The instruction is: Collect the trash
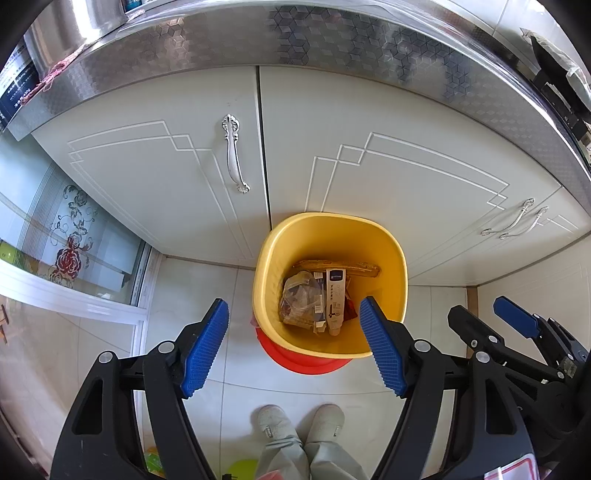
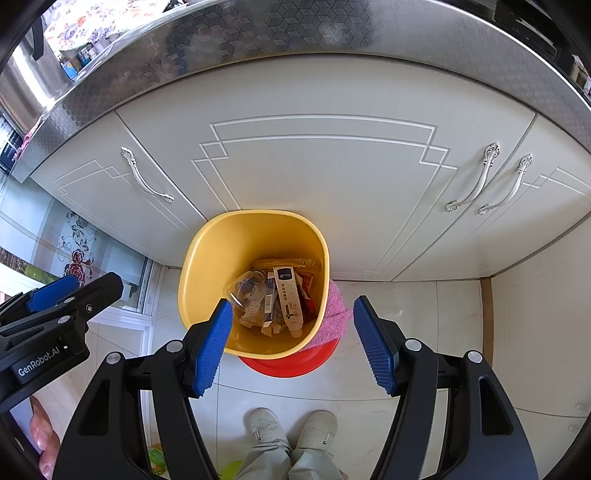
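Two grippers, left gripper and right gripper, hang with jaws wide, holding nothing. Two slippers stand near. One yellow bin of trash sits by three cabinet doors.

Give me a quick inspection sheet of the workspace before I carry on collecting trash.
Surface: pale tiled floor, no loose trash seen.
Job's things: yellow plastic bin holding a white printed tube, a crumpled clear wrapper and torn packets.
Clutter: red round base under the bin; pink fuzzy cloth beside its rim.
Grippers: left gripper and right gripper hover above the bin, jaws open, empty.
Cables: nothing seen.
Surroundings: white cabinet doors under a steel counter edge; person's pale slippers below.
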The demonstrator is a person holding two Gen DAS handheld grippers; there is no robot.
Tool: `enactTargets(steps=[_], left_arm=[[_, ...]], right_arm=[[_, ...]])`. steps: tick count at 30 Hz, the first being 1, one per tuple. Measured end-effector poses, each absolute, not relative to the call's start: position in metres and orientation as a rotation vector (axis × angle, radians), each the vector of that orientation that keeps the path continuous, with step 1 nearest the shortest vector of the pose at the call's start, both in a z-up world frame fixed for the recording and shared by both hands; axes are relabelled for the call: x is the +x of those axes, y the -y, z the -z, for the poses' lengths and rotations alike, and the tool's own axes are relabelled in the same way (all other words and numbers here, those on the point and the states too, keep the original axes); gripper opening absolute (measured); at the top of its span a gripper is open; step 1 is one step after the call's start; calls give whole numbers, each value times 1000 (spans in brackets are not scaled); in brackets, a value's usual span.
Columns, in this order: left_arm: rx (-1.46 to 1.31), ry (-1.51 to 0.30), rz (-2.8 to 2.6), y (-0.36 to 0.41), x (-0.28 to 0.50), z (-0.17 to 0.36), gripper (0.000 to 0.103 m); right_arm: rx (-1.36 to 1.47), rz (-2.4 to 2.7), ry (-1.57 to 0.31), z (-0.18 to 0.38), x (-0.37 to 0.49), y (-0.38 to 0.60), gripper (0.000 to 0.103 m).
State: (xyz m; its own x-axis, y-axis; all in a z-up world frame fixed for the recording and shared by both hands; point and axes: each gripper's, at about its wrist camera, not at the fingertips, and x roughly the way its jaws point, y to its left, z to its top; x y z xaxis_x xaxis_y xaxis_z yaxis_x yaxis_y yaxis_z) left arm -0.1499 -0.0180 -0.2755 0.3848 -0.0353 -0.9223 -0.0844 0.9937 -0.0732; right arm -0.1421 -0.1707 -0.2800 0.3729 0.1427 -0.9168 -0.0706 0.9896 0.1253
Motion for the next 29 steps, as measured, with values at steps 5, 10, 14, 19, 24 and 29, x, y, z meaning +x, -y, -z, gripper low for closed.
enactTargets(steps=[5,10,14,19,24,29], left_arm=[[-111,-1176,-32,18,-150,275,73],[-98,-1172,-49,17,-150,275,72],[-96,-1171,-49,17,-150,275,68],[-101,-1170,-51,17,-150,273,68],[-108,-1178,-44,15,-150,272,75],[-117,-1181,-45,14,-150,272,75]], right_arm=[[70,-139,-1183,281,-141,171,69],[70,-138,-1182,281,-141,172,69],[71,-139,-1183,281,-141,174,69],[71,-143,-1180,281,-142,173,69],[70,-146,-1179,280,-141,172,69],[68,-148,-1178,279,-141,171,69]])
